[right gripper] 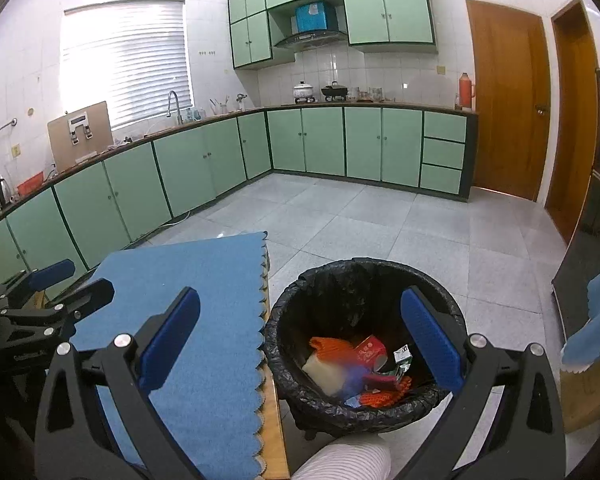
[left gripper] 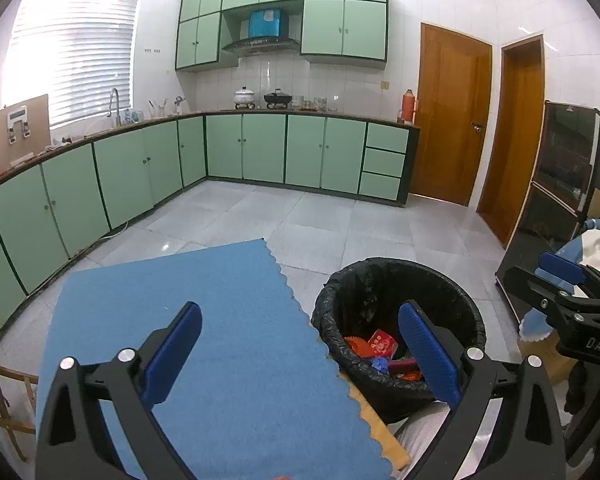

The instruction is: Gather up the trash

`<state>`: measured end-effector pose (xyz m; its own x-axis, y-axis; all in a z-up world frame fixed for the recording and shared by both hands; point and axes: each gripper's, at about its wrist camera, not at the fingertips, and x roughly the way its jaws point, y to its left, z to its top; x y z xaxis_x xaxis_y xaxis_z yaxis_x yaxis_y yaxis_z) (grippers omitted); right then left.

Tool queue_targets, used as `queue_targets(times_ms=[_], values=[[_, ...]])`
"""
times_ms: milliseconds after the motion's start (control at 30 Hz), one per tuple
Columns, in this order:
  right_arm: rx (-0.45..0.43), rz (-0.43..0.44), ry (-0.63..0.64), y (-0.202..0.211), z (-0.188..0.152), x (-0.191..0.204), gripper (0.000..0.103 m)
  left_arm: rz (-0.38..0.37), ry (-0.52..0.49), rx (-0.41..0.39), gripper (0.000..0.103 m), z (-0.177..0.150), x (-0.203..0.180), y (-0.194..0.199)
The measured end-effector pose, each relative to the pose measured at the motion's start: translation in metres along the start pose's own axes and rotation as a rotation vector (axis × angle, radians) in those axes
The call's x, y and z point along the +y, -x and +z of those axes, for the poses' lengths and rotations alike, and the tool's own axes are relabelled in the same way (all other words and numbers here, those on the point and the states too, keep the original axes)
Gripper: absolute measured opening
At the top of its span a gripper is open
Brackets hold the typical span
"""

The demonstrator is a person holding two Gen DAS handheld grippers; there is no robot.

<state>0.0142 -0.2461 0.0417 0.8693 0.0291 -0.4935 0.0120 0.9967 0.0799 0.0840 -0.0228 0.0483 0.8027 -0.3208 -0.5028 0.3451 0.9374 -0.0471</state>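
Green-cabinet kitchen; both hand-held grippers, left [left gripper: 300,350] and right [right gripper: 300,344], gape empty; "DAS" readable.

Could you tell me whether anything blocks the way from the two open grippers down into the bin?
Nothing visible does. The left gripper and right gripper are both open and empty above the bin, whose mouth is uncovered, with trash already lying inside.

The bin [right gripper: 364,344] bottom lies under trash; a blue scrap [right gripper: 350,380] there is blurred. The cloth [left gripper: 228,340] hides the desk [left gripper: 374,420], and the frame edge cuts a striped sleeve [right gripper: 344,462].
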Motion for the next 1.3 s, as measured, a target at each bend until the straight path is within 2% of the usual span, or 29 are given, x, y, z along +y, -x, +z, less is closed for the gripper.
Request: queue_targets(times_ms=[1300], values=[[-0.022, 0.022, 0.033, 0.011, -0.004, 0.015, 0.098, 0.015, 0.011, -0.040, 0.097, -0.003, -0.006, 0.016]])
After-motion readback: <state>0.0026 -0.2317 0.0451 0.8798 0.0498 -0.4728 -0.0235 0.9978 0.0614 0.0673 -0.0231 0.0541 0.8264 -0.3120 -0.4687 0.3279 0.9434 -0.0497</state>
